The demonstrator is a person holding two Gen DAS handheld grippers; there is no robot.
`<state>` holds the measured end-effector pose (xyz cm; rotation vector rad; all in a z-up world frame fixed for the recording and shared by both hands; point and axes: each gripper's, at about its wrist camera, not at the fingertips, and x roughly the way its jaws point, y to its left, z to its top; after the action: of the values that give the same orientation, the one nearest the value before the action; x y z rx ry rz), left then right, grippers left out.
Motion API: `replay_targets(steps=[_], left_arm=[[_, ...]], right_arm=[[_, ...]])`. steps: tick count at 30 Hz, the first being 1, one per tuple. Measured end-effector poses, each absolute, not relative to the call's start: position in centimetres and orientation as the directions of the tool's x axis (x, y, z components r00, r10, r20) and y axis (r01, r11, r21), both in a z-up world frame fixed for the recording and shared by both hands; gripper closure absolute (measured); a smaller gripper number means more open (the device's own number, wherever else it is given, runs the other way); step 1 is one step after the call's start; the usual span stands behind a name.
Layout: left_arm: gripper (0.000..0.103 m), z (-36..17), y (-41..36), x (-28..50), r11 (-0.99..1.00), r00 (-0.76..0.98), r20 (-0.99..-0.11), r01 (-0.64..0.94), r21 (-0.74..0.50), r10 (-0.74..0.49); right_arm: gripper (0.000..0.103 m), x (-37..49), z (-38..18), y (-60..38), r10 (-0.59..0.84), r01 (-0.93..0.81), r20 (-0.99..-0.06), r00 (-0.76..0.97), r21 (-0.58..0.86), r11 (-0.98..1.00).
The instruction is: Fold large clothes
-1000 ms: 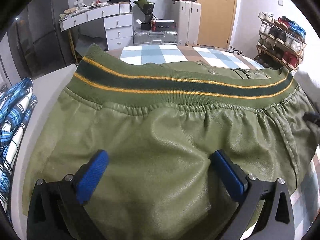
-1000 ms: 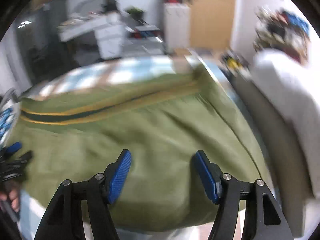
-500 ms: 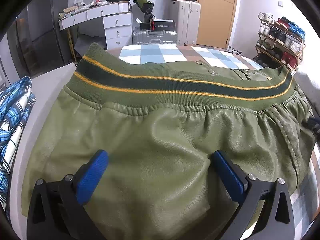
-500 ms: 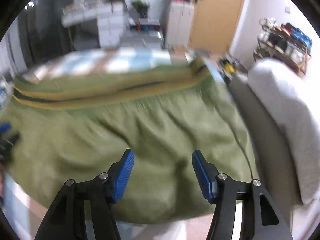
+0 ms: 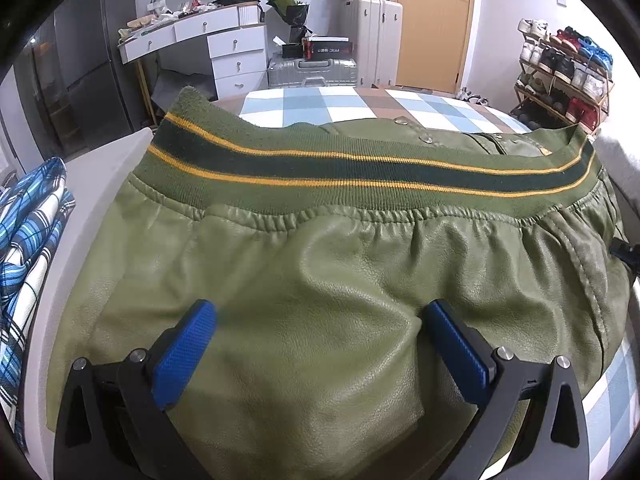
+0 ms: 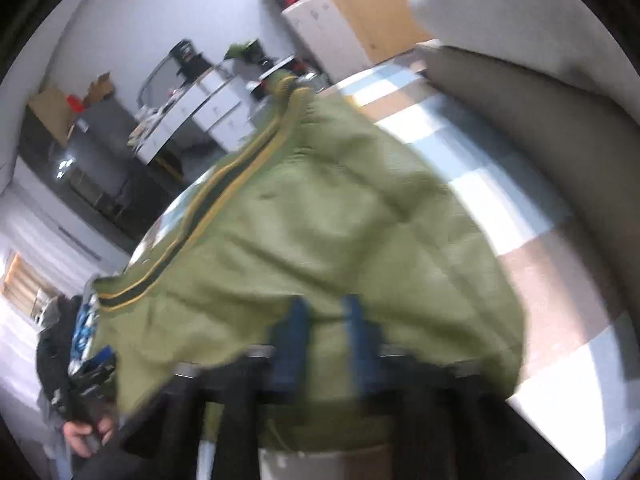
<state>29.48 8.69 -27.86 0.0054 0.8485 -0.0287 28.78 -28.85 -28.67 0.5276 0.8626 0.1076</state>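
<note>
An olive-green leather jacket [image 5: 328, 264] with a dark, yellow-striped ribbed hem [image 5: 360, 172] lies on a checked bed cover [image 5: 344, 100]. My left gripper [image 5: 320, 344] is open, its blue pads spread over the near edge of the jacket. In the blurred, tilted right wrist view the jacket [image 6: 312, 224] is lifted and bunched. My right gripper [image 6: 326, 324] has its blue pads close together with a fold of the jacket's near edge between them.
A blue plaid garment [image 5: 28, 248] lies at the left. A grey cushion [image 6: 532, 120] and white bedding [image 6: 520, 0] lie at the right of the bed. A white desk [image 5: 208, 40], suitcases [image 5: 312, 72] and a shoe rack [image 5: 564, 68] stand beyond.
My right gripper has closed on the jacket's edge and swung round, tilting its view and lifting the fabric. My left gripper has stayed open and still.
</note>
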Motion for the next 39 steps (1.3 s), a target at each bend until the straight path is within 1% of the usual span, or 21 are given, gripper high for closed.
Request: replay_targets(steps=[1,5,6,8,9,10,11,13,14,15,17,18,19,20,22,26,30,33,34,35,39], left_arm=[[0.001,-27.8,8.6,29.5,1.0,0.661,-0.75,0.027,-0.004,-0.021],[0.002,-26.5,8.0,28.4,1.0,0.674,-0.738,0.017,0.015,0.0],[0.002,-25.3,7.5,27.7,0.998,0.69,-0.721,0.047,-0.032,-0.056],[0.002,-22.8,5.4,26.5,0.981,0.718,-0.668,0.139,-0.134,-0.193],[0.002,-21.8,3.3,26.5,0.973,0.709,-0.667,0.193,-0.128,-0.229],[0.002,-21.4,1.5,26.7,0.968,0.697,-0.678,0.229,-0.1,-0.234],[0.002,-21.1,-1.5,27.2,0.957,0.671,-0.704,0.288,-0.044,-0.234],[0.002,-21.3,-5.6,28.3,0.93,0.637,-0.736,0.367,0.029,-0.228],[0.002,-22.1,-7.6,29.2,0.915,0.614,-0.759,0.398,0.063,-0.215],[0.002,-23.0,-8.7,30.2,0.911,0.595,-0.784,0.401,0.097,-0.178],[0.007,-26.7,-10.4,33.0,0.905,0.51,-0.86,0.374,0.204,-0.018],[0.002,-27.8,-10.2,33.9,0.914,0.493,-0.87,0.362,0.182,-0.022],[0.002,-27.8,-9.2,34.3,0.939,0.5,-0.863,0.325,0.114,-0.068],[0.002,-27.9,-8.8,34.5,0.945,0.485,-0.871,0.313,0.09,-0.077],[0.001,-27.7,-9.0,34.0,0.937,0.508,-0.859,0.326,0.125,-0.062],[0.004,-26.6,-7.7,32.7,0.942,0.552,-0.831,0.31,0.131,-0.066],[0.004,-23.9,-3.6,29.9,0.967,0.684,-0.727,0.221,0.13,-0.058],[0.004,-24.0,0.3,29.1,0.983,0.673,-0.739,0.158,0.095,-0.037],[0.004,-24.1,1.5,28.8,0.988,0.664,-0.746,0.143,0.063,-0.049],[0.004,-24.2,2.3,28.6,0.991,0.651,-0.756,0.133,0.033,-0.063],[0.004,-24.2,6.0,27.1,0.997,0.635,-0.769,0.071,-0.04,-0.076]], right_arm=[[0.103,29.0,-28.8,-29.7,0.323,0.133,-0.684,0.654,0.524,0.841],[0.103,28.4,-29.6,-31.6,0.428,0.121,-0.599,0.676,0.664,0.738],[0.103,28.0,-29.5,-31.9,0.44,0.113,-0.575,0.69,0.686,0.719],[0.096,27.5,-28.8,-32.2,0.45,0.06,-0.507,0.735,0.709,0.702],[0.094,26.7,-28.3,-32.1,0.443,0.038,-0.477,0.759,0.712,0.701],[0.085,26.1,-27.7,-32.3,0.439,0.012,-0.44,0.783,0.717,0.697],[0.072,25.5,-27.2,-32.5,0.436,-0.02,-0.396,0.808,0.722,0.692],[0.058,24.9,-26.7,-32.6,0.419,-0.045,-0.351,0.837,0.719,0.693],[0.058,24.8,-26.5,-32.6,0.42,-0.056,-0.34,0.841,0.718,0.693],[0.058,24.9,-26.5,-32.3,0.425,-0.064,-0.335,0.841,0.718,0.693],[0.058,25.3,-26.2,-31.6,0.429,-0.077,-0.338,0.838,0.705,0.705],[0.058,25.2,-26.1,-31.3,0.434,-0.089,-0.337,0.836,0.697,0.711],[0.063,25.1,-25.8,-30.8,0.44,-0.107,-0.336,0.833,0.682,0.723],[0.073,24.9,-25.5,-30.4,0.442,-0.125,-0.334,0.832,0.665,0.737],[0.08,24.5,-24.9,-29.0,0.445,-0.163,-0.341,0.828,0.613,0.773],[0.08,23.6,-24.3,-26.6,0.438,-0.214,-0.372,0.818,0.51,0.833],[0.077,23.3,-24.5,-25.2,0.393,-0.185,-0.443,0.806,0.442,0.878],[0.083,24.7,-24.7,-24.1,0.334,-0.134,-0.527,0.781,0.381,0.915],[0.09,25.6,-24.2,-23.4,0.302,-0.137,-0.559,0.772,0.318,0.938],[0.093,26.7,-23.5,-22.7,0.267,-0.138,-0.583,0.767,0.256,0.957],[0.092,32.8,-22.4,-22.3,0.197,-0.108,-0.655,0.729,0.174,0.979]])
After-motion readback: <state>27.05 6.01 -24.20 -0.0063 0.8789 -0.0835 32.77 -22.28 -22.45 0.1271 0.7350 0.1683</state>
